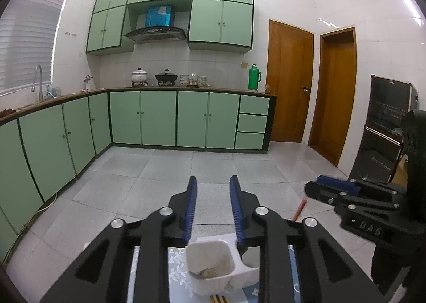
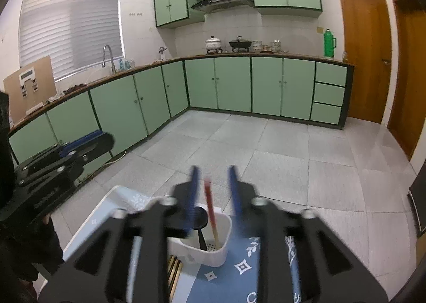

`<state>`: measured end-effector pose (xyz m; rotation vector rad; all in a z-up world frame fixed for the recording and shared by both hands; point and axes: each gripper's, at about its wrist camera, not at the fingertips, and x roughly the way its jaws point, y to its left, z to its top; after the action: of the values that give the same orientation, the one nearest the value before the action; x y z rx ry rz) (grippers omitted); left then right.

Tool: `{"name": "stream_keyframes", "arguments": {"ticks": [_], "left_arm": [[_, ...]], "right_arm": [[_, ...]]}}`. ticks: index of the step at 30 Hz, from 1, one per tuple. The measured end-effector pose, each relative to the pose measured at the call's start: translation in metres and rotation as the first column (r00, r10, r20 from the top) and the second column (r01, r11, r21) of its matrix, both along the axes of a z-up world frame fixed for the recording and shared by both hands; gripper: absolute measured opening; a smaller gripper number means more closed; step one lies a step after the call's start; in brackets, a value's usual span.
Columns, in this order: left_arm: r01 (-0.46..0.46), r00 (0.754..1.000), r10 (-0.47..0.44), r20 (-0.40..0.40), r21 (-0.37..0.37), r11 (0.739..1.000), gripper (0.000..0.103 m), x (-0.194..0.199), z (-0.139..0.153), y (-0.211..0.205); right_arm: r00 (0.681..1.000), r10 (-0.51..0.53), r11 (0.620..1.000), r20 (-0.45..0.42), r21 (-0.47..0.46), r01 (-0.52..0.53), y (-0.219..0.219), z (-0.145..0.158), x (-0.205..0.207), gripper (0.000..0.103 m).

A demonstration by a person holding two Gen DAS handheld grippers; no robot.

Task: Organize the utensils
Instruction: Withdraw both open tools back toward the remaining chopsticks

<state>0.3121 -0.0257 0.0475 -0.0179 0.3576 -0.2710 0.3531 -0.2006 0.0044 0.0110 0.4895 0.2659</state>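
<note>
I'm looking across a kitchen w/ green cabinets along two walls, grey tiled floor, two wooden doors to the right. On the far counter: white pot, black wok, green thermos.

Right below me is the table, covered w/ a blue-and-white patterned cloth; only a strip of it shows between the gripper frames.

On the cloth stands the white utensil holder, a squarish plastic cup w/ a perforated bottom. In the left wrist view its nearer compartment has something small and brownish at the bottom; can't tell what.

Left gripper: jaws apart, nothing between them, hanging over the holder. Its blue pads are clear of the rim.

Right gripper: jaws apart, blurred. A red chopstick stands tilted in the holder, its upper end rising in the gap between the jaws; the pads don't seem to press on it. Next to it in the same compartment is a black spoon or ladle, bowl end up.

Near edge, just beside the holder, a few wooden chopsticks lie on the cloth.

A dark sleeve shows at lower left of the right wrist view.
</note>
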Motion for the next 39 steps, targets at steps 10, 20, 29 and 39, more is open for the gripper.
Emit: {"name": "stream_keyframes", "arguments": {"ticks": [10,20,29,39], "left_arm": [[-0.048,0.999,0.048,-0.019,-0.023,0.999,0.062,-0.076,-0.003,0.03],[-0.097,0.978,0.104,-0.178,0.051,0.994,0.078,-0.145,-0.083,0.04],[-0.09,0.929,0.125,-0.349,0.114,0.989,0.078,-0.17,-0.163,0.044],[-0.084,0.882,0.136,-0.452,0.133,0.988,0.078,-0.179,-0.213,0.047]], "right_arm": [[0.994,-0.085,0.996,0.062,0.011,0.085,-0.032,0.003,-0.082,0.074],[0.994,-0.1,0.994,-0.05,-0.039,0.098,-0.019,-0.079,-0.173,0.091],[0.971,-0.071,0.997,-0.23,-0.039,0.063,0.008,-0.167,-0.213,0.091],[0.955,-0.068,0.994,-0.289,-0.099,0.041,0.035,-0.208,-0.224,0.088]]}}
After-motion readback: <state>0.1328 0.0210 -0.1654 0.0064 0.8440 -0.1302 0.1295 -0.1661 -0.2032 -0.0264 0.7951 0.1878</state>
